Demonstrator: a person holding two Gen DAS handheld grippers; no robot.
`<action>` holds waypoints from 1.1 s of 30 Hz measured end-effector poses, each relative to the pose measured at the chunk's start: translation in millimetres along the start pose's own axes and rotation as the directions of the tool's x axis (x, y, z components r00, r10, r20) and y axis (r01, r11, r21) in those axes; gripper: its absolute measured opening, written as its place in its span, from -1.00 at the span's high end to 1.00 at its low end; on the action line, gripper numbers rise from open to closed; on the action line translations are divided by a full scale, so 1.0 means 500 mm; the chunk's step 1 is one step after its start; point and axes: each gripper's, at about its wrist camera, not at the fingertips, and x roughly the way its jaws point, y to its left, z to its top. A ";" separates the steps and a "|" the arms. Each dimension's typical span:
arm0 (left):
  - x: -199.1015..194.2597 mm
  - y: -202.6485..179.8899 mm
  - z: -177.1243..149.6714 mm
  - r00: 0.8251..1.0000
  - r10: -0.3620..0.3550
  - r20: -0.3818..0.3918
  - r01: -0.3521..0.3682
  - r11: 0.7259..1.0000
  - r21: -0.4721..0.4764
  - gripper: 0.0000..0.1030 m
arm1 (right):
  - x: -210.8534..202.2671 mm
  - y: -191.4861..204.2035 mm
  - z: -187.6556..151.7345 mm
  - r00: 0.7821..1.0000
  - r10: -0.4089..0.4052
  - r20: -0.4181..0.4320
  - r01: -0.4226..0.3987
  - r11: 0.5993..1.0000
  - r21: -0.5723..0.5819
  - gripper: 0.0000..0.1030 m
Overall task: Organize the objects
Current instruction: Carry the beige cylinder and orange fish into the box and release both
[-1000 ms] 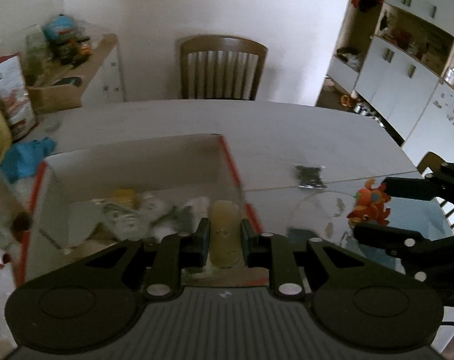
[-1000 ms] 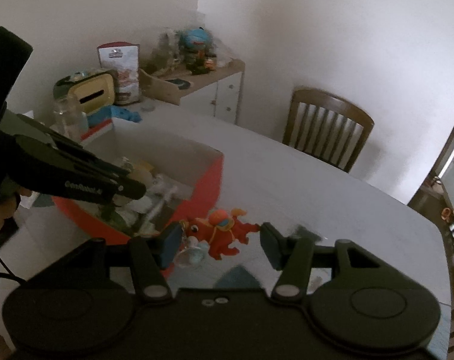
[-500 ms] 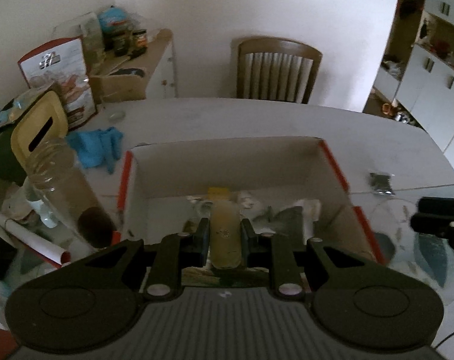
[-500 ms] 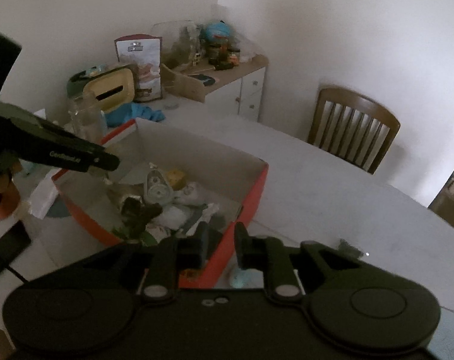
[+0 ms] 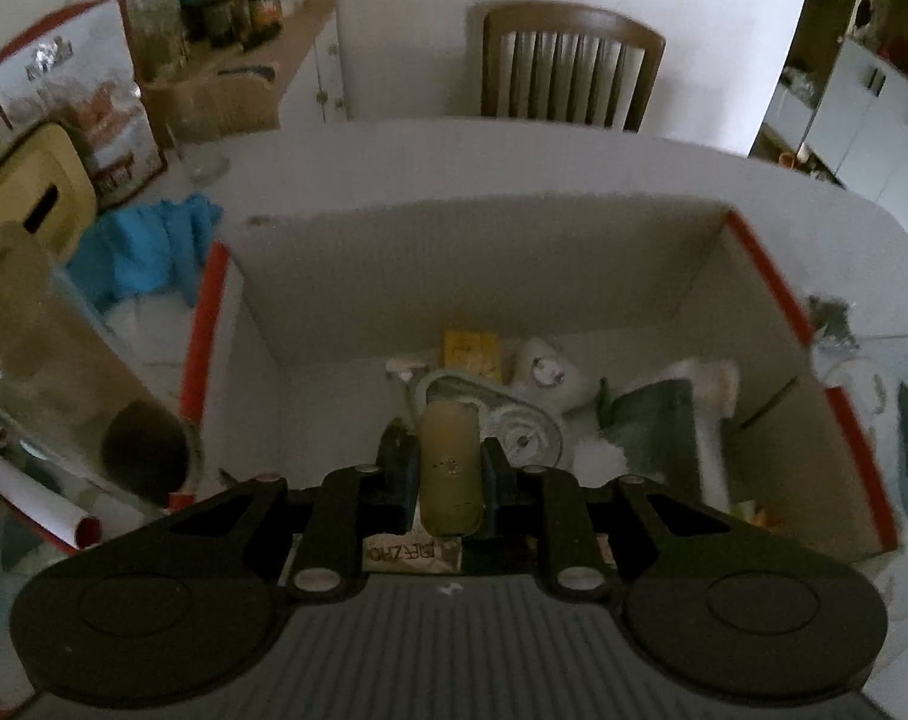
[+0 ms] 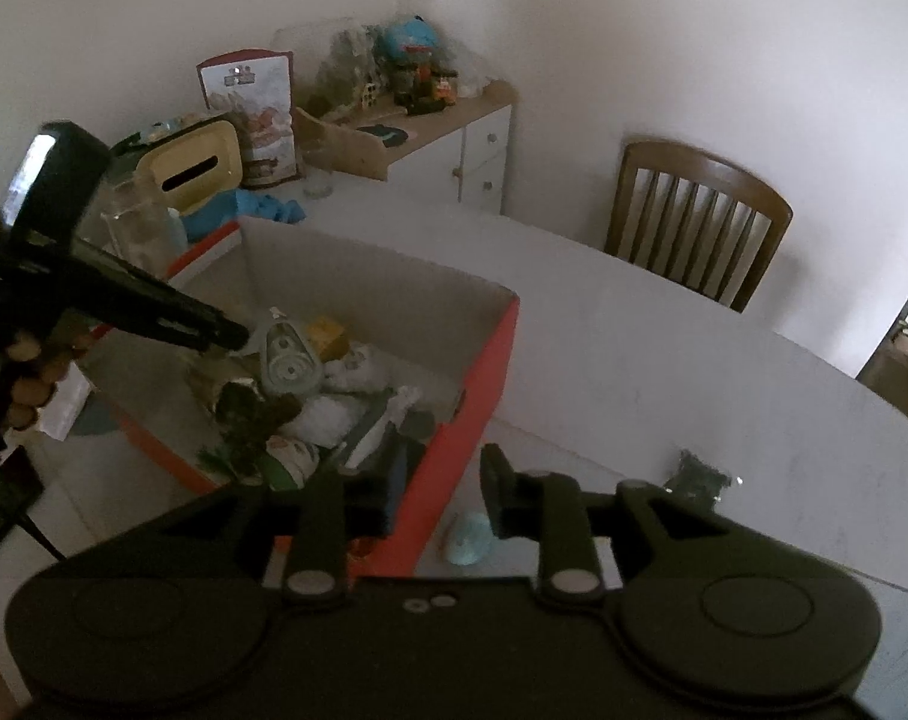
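Note:
A red and white cardboard box (image 5: 760, 264) (image 6: 484, 360) holds several small items. My left gripper (image 5: 451, 468) is shut on a yellowish capsule-shaped object (image 5: 450, 462) and holds it over the box interior. It shows from the side in the right wrist view (image 6: 226, 333), above the box. My right gripper (image 6: 439, 492) is open and empty, straddling the box's near right wall. A small pale blue object (image 6: 469, 543) lies on the table just outside the box. A dark packet (image 6: 700, 471) lies further right.
A clear jar (image 5: 52, 372) stands left of the box, with a blue cloth (image 5: 148, 246) and a yellow tissue box (image 6: 193, 168) behind. A wooden chair (image 6: 694, 222) stands at the table's far side. A cluttered sideboard (image 6: 430, 120) is against the wall.
My left gripper carried the capsule from the table edge to over the box. My right gripper closed on the orange toy, moved to the box and opened; the toy is out of sight.

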 end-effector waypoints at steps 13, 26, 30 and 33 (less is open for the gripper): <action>0.022 -0.005 -0.005 1.000 -0.014 -0.012 0.014 0.999 0.031 0.59 | 0.008 -0.026 -0.014 1.000 -0.012 -0.012 0.013 0.998 0.062 0.28; 0.001 -0.018 -0.012 1.000 -0.006 0.005 0.006 0.999 0.045 -0.29 | -0.031 -0.071 -0.047 0.999 -0.042 -0.002 0.042 0.992 0.123 0.03; -0.017 -0.019 -0.016 1.000 -0.013 0.017 0.013 0.999 0.036 -0.30 | -0.046 -0.078 -0.057 0.999 -0.048 0.003 0.047 0.990 0.135 0.00; -0.033 -0.027 -0.022 0.999 -0.015 0.034 0.014 0.999 0.041 -0.37 | -0.058 -0.080 -0.065 0.999 -0.049 0.007 0.047 0.988 0.144 -0.10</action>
